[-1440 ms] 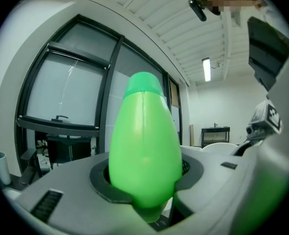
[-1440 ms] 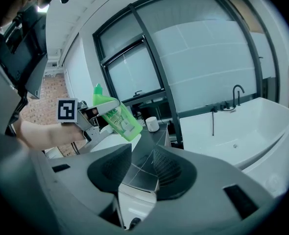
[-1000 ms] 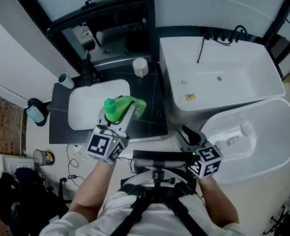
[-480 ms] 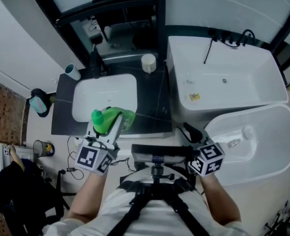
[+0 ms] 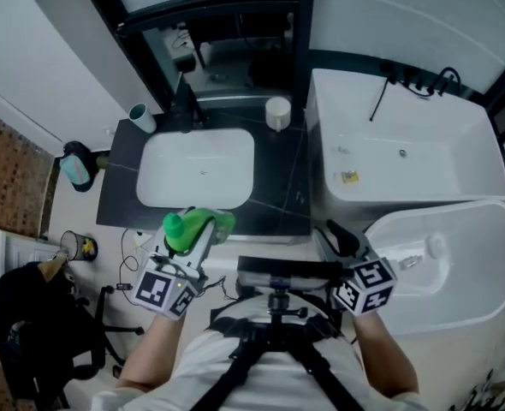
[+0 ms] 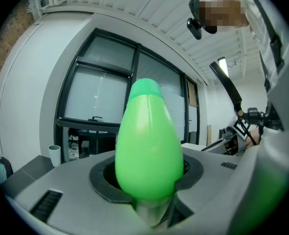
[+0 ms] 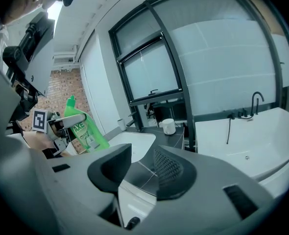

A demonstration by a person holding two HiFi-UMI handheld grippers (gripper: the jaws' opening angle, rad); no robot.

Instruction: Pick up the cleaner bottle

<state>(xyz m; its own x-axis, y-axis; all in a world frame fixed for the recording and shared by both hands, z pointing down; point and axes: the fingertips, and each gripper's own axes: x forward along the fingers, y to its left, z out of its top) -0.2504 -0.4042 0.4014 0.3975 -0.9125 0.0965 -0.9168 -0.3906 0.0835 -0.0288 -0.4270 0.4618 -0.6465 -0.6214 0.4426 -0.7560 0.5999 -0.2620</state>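
Note:
The green cleaner bottle (image 5: 199, 228) is in the air over the front edge of the dark counter (image 5: 278, 204), with my left gripper (image 5: 203, 235) shut on it. In the left gripper view the bottle (image 6: 148, 141) stands upright between the jaws and fills the middle, cap upward. My right gripper (image 5: 338, 236) hangs in front of the counter's right end, open, with nothing between its jaws (image 7: 139, 173). From the right gripper view the bottle (image 7: 83, 126) appears at the left, clamped between the left gripper's fingers.
A white sink basin (image 5: 197, 171) is set in the counter, with a black faucet (image 5: 187, 101), a pale cup (image 5: 139, 116) and a white jar (image 5: 277, 112) behind it. White bathtubs (image 5: 406, 152) lie to the right. A black bag (image 5: 21, 315) lies on the floor at left.
My left gripper has carried the bottle left and back toward the person, off the counter area to its front edge. The right gripper has stayed about where it was.

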